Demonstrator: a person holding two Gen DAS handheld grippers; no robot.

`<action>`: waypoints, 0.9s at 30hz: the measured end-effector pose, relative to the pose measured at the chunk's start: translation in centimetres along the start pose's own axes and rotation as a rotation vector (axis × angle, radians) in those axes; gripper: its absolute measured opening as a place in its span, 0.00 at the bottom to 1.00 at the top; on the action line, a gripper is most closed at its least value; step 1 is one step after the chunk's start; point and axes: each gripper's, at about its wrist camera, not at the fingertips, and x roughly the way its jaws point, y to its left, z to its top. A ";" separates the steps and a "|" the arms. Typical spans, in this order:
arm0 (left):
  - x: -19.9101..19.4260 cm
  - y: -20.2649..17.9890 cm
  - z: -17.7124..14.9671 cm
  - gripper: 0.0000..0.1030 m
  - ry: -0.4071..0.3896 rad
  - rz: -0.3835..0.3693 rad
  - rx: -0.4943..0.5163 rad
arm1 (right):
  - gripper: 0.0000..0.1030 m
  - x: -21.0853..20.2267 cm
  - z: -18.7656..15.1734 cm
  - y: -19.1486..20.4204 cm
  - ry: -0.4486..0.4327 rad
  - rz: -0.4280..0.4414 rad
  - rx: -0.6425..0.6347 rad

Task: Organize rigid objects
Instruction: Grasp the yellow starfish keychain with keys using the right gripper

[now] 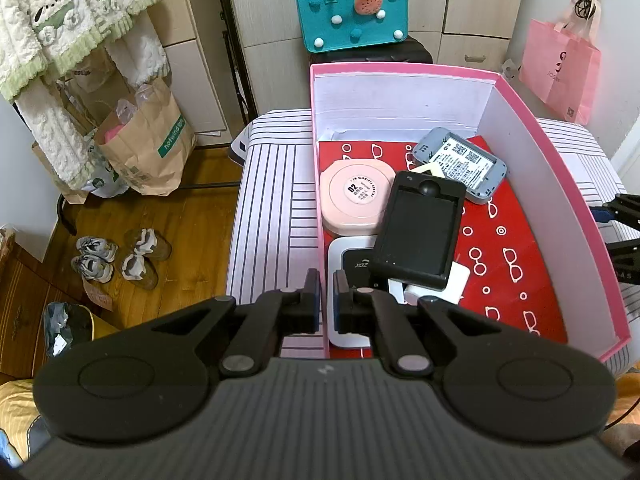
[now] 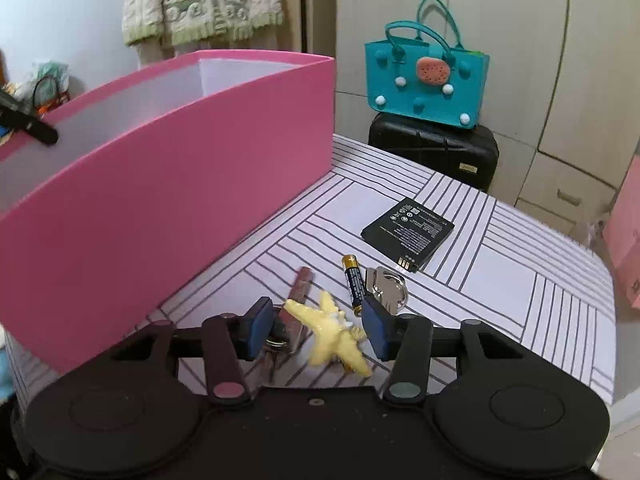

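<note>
My left gripper (image 1: 327,296) is shut on the left wall of the pink box (image 1: 400,70), one finger on each side. Inside the box lie a round pink compact (image 1: 358,202), a black device (image 1: 420,232), a grey labelled device (image 1: 460,164) and a white-edged gadget (image 1: 348,264). To the right of the box, my right gripper (image 2: 316,330) stands open over the striped surface. A yellow star-shaped piece (image 2: 332,332) lies between its pads, untouched. Close by are a lip gloss tube (image 2: 300,292), an AA battery (image 2: 354,280), keys (image 2: 386,288) and a flat black battery (image 2: 408,232).
The striped tabletop (image 2: 520,288) ends at a rounded edge on the right. Behind it a teal bag (image 2: 428,80) sits on a black suitcase (image 2: 432,152). A pink shopping bag (image 1: 560,68) hangs far right. Paper bags (image 1: 148,148) and shoes (image 1: 120,256) are on the floor to the left.
</note>
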 end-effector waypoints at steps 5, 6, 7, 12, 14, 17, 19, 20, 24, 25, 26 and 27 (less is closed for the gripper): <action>0.0 0.0 0.0 0.06 0.000 -0.001 0.004 | 0.55 -0.6 -0.5 0.2 -0.006 -0.016 0.034; 0.0 0.0 0.0 0.06 -0.001 -0.002 0.004 | 0.57 -0.9 -0.7 0.2 -0.007 -0.021 0.044; 0.0 0.0 0.0 0.06 -0.001 -0.002 0.004 | 0.58 -1.1 -0.9 0.1 -0.011 -0.020 0.055; -0.1 -0.1 0.1 0.06 -0.002 -0.002 0.003 | 0.54 -1.4 -1.8 0.3 -0.034 -0.037 0.056; -0.1 -0.1 0.1 0.06 -0.002 -0.003 0.004 | 0.42 -1.5 -1.9 0.5 -0.049 -0.043 0.036; -0.1 -0.1 0.1 0.07 -0.001 -0.002 0.005 | 0.42 -1.7 -1.8 0.9 -0.046 -0.054 0.004; -0.1 -0.1 0.0 0.07 -0.002 -0.003 0.004 | 0.42 -1.6 -1.7 1.1 -0.046 -0.059 -0.004; -0.1 -0.1 0.0 0.07 -0.002 -0.003 0.004 | 0.41 -1.7 -1.7 1.1 -0.049 -0.063 -0.001; 0.0 -0.2 0.1 0.07 -0.002 -0.006 0.002 | 0.35 -2.4 -1.4 1.0 -0.069 -0.060 0.013; 0.0 -0.2 0.1 0.07 -0.002 -0.007 0.002 | 0.35 -2.6 -1.3 0.9 -0.071 -0.044 0.016; 0.0 -0.2 0.1 0.07 -0.001 -0.007 0.002 | 0.35 -2.7 -1.1 0.8 -0.065 -0.028 0.018; 0.0 -0.3 0.1 0.07 -0.001 -0.008 0.003 | 0.35 -2.8 -1.0 0.6 -0.060 -0.017 0.028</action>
